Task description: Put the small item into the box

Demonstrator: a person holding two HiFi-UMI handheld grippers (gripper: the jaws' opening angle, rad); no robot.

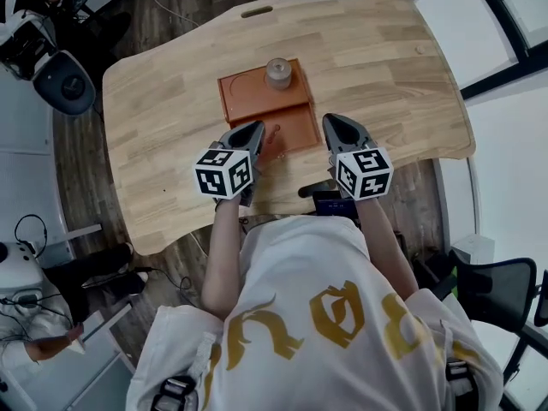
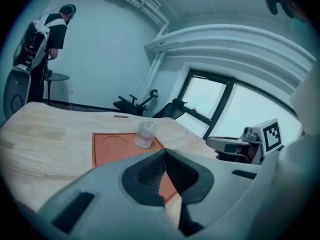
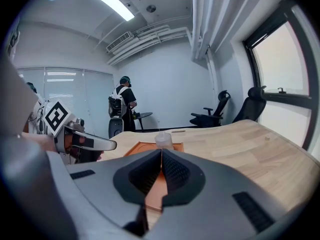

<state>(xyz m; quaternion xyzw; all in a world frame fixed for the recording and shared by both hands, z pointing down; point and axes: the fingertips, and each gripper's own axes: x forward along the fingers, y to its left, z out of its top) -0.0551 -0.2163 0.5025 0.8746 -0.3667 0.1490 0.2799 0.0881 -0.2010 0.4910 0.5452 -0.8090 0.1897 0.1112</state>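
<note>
An orange box [image 1: 295,128] lies open and flat in the middle of the wooden table [image 1: 163,118]. A small clear jar [image 1: 278,73] stands upright on its far half, next to a round recess. My left gripper [image 1: 254,130] hovers at the box's near left corner with its jaws pressed together and nothing between them. My right gripper [image 1: 330,123] sits just off the near right corner, also shut and empty. In the left gripper view the jar [image 2: 145,134] stands on the box [image 2: 112,146] beyond the left gripper [image 2: 165,152]. The right gripper [image 3: 161,151] points at the jar [image 3: 163,138].
A slot [image 1: 257,11] is cut near the table's far edge. Office chairs stand around it: one at far left [image 1: 60,80], one at near right [image 1: 501,289]. A person [image 3: 123,106] stands by a small round table at the back wall.
</note>
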